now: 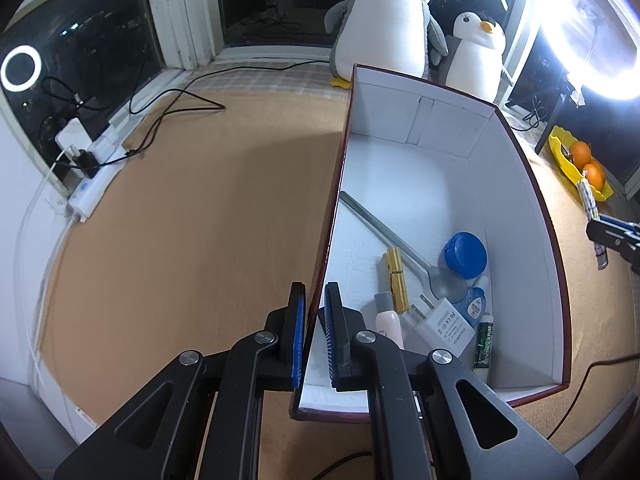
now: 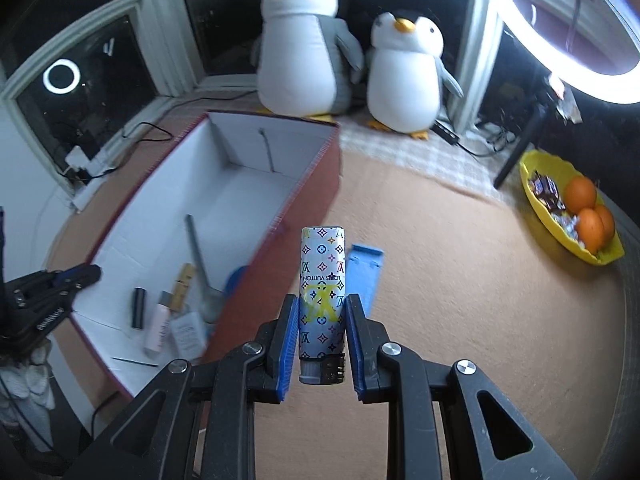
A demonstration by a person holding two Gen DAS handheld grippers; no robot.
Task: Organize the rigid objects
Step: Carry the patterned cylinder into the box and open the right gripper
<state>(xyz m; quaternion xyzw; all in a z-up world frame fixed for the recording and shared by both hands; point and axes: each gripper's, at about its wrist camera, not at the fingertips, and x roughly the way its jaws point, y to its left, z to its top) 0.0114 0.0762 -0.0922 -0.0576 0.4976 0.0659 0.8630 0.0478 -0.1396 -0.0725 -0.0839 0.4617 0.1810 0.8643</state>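
A long red box with a white inside (image 1: 516, 216) (image 2: 256, 160) lies on the tan mat. My left gripper (image 1: 316, 300) is shut on the box's left wall near its front corner. Inside the box lie a grey spoon (image 1: 392, 240), a blue round lid (image 1: 466, 254), a yellow clothespin (image 1: 396, 276), a white charger plug (image 1: 444, 324), a pink tube (image 1: 388, 318) and a lip balm stick (image 1: 483, 346). My right gripper (image 2: 322, 308) is shut on a patterned silver lighter (image 2: 322, 292), held upright above the mat right of the box.
A blue flat plastic piece (image 2: 366, 272) lies on the mat behind the lighter. A yellow bowl (image 2: 536, 176) with oranges and sweets sits at the right. Two plush penguins (image 2: 304, 44) stand behind the box. A ring light (image 2: 560, 40), a power strip (image 1: 100, 176) and cables lie around the edges.
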